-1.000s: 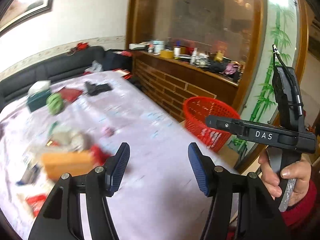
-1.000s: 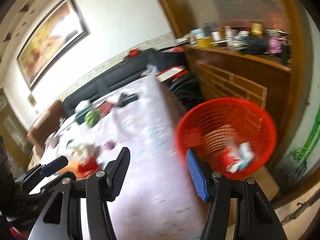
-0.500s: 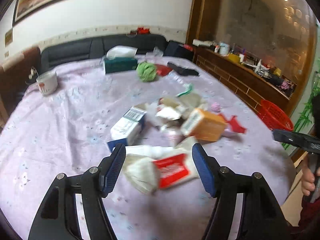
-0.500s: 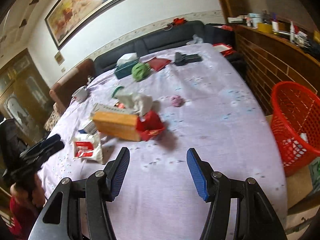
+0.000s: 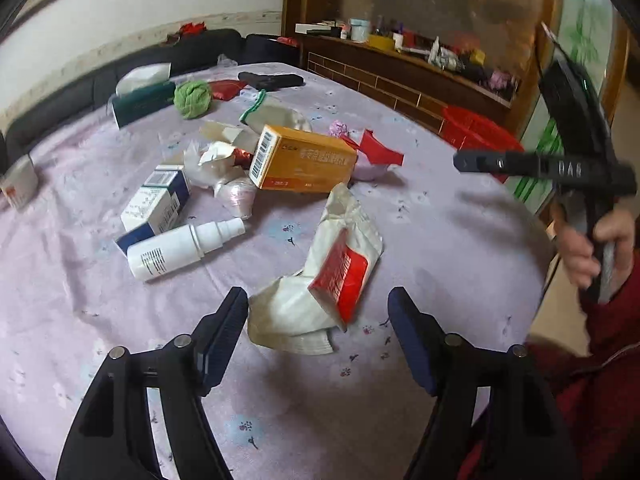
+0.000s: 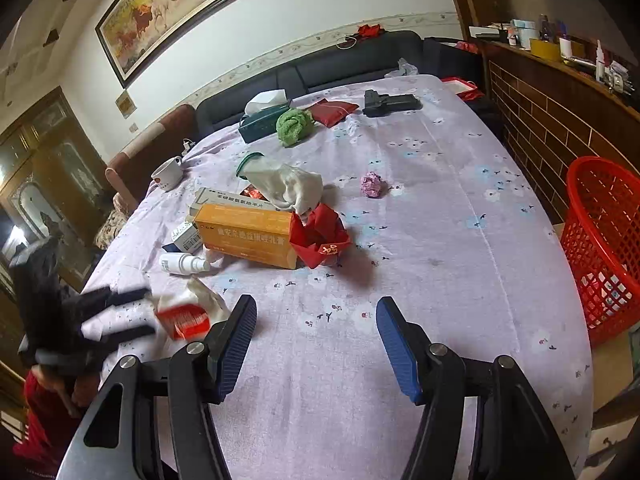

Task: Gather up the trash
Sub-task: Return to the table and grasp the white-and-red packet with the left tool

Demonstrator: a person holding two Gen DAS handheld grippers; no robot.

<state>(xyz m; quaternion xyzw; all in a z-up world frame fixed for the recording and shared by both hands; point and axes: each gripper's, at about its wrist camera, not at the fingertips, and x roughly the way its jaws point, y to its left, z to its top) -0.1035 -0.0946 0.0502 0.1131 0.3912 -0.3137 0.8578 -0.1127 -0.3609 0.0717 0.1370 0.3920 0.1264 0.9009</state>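
Trash lies in a heap on the lilac tablecloth (image 5: 440,216): a white and red wrapper (image 5: 324,280), a white spray bottle (image 5: 180,246), an orange box (image 5: 302,159), a white and blue box (image 5: 158,204), red paper (image 5: 378,151) and a pink paper ball (image 6: 371,184). My left gripper (image 5: 318,330) is open, its fingers on either side of the wrapper's near end. My right gripper (image 6: 316,334) is open and empty over bare cloth near the table's front. The red basket (image 6: 600,240) stands on the floor to the right of the table, with some trash inside.
At the far end of the table are a green tissue box (image 6: 262,118), a green cloth ball (image 6: 294,126), a red pouch (image 6: 332,112), a black case (image 6: 390,103) and a white mug (image 6: 168,174). A black sofa (image 6: 340,68) and a cluttered wooden ledge (image 6: 560,64) lie beyond.
My left gripper has swung from the basket side back over the trash heap and dropped close to the white and red wrapper. My right gripper has turned from the basket toward the table.
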